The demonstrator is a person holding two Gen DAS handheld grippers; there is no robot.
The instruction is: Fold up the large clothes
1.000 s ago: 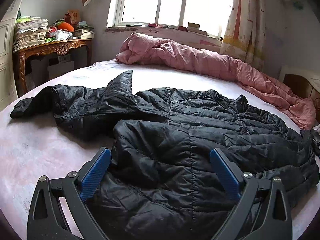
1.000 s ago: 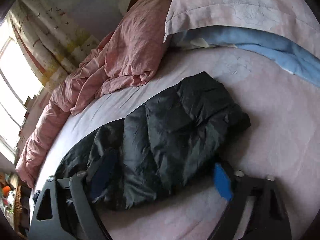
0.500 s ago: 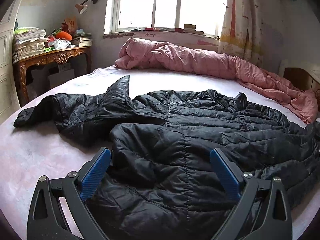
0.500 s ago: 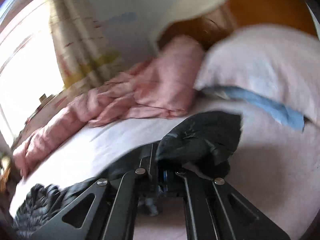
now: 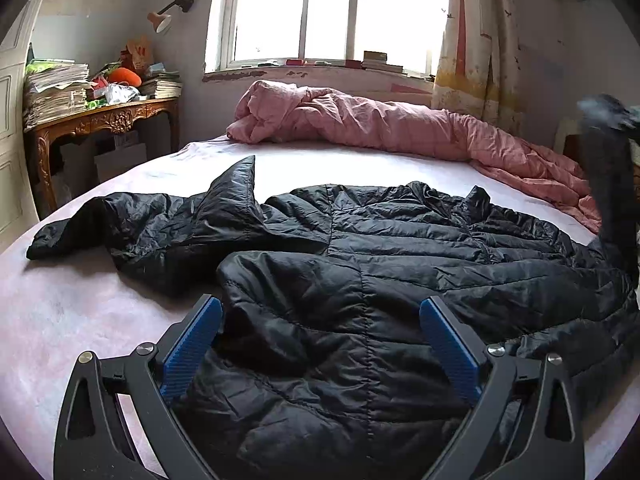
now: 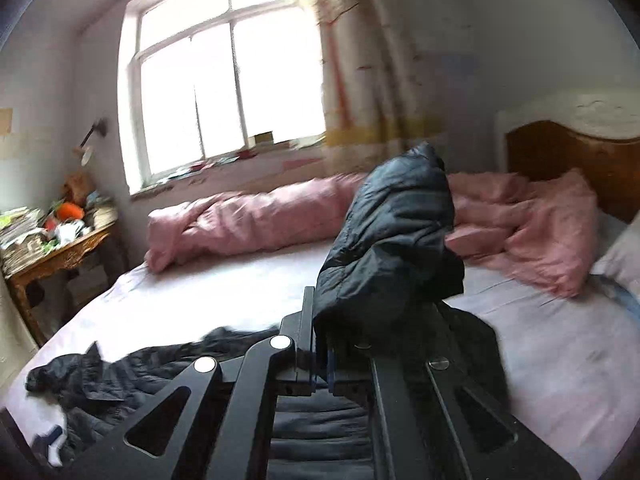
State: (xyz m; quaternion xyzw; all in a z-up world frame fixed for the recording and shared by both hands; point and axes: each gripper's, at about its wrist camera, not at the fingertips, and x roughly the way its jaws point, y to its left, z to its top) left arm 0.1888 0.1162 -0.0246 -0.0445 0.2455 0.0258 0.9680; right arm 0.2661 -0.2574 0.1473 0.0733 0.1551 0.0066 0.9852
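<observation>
Your right gripper is clamped tight on a sleeve of the black puffer jacket, its jaws pressed together with the dark fabric pinched between them and the sleeve end bunched up above the fingers. Your left gripper stands wide apart, its blue pads on either side of a fold of the jacket, low over it, and not pressing on it; whether they brush the fabric you cannot tell.

The bed fills most of both views, covered in a pale pinkish sheet. The jacket lies spread across the near half of it, crumpled, with the other sleeve stretched out flat toward the left and a pointed flap of fabric standing up near the middle. In the left wrist view the lifted sleeve rises as a dark, blurred column at the far right edge, above the body of the jacket.

Behind the jacket a pink quilt lies heaped along the far side of the bed, under the window, and runs on toward the wooden headboard. A patterned curtain hangs to the right of the window. Left of the bed stands a carved wooden table piled with papers and books, and a small wall lamp is fixed above it.
</observation>
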